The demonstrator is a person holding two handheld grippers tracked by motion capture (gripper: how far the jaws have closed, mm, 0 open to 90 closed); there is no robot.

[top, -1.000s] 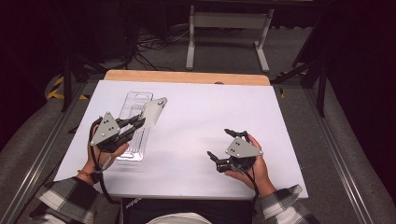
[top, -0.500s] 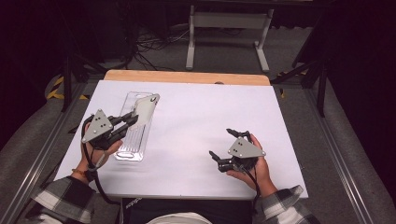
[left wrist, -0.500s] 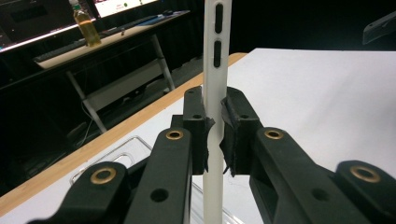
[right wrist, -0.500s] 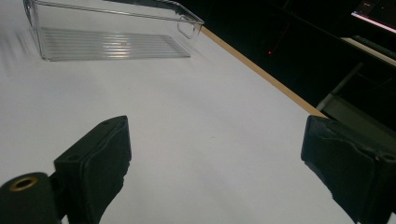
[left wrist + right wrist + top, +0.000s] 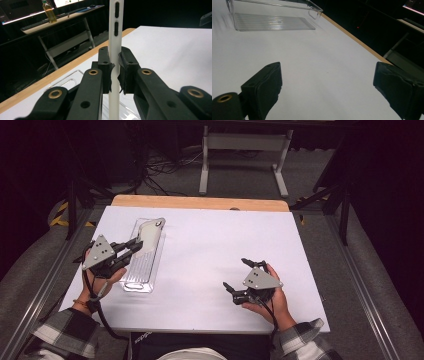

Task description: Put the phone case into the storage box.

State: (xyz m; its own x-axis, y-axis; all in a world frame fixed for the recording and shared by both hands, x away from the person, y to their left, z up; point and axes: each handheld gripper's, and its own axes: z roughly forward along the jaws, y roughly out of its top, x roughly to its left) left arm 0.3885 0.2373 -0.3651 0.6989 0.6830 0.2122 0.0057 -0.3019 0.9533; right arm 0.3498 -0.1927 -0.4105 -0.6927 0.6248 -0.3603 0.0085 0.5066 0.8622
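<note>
Scene: A person in plaid sleeves works two handheld grippers over a white surface (image 5: 210,250) with a wooden strip along its far edge.
Left gripper: The left gripper (image 5: 134,246), at about 9 o'clock on the surface, is clamped on a flat white piece (image 5: 150,231); in the left gripper view the jaws pinch its thin edge, and the piece (image 5: 115,50) rises upright between them, two dark slots showing near its top.
Tray: A clear plastic tray (image 5: 131,282) lies lengthwise at the left of the surface, from roughly 8 to 10 o'clock; the white piece hangs over its far end. The right gripper view shows the tray (image 5: 272,22) ribbed on its floor, with a handle loop at one end.
Right gripper: The right gripper (image 5: 242,280) sits at about 5 o'clock, well apart from the tray, jaws spread wide and holding nothing, over bare surface.
Step in hand: By the look of it, the white piece is being placed into the tray; whether it touches the tray floor cannot be told.
Next move: It likely calls for lowering the piece flat inside the tray walls, then easing the left jaws apart without dragging the light tray along.
Writing: No brand, label or legible text appears on the piece, tray or grippers; a bottle and screens on a desk behind, in the left gripper view, are too blurred to read.
</note>
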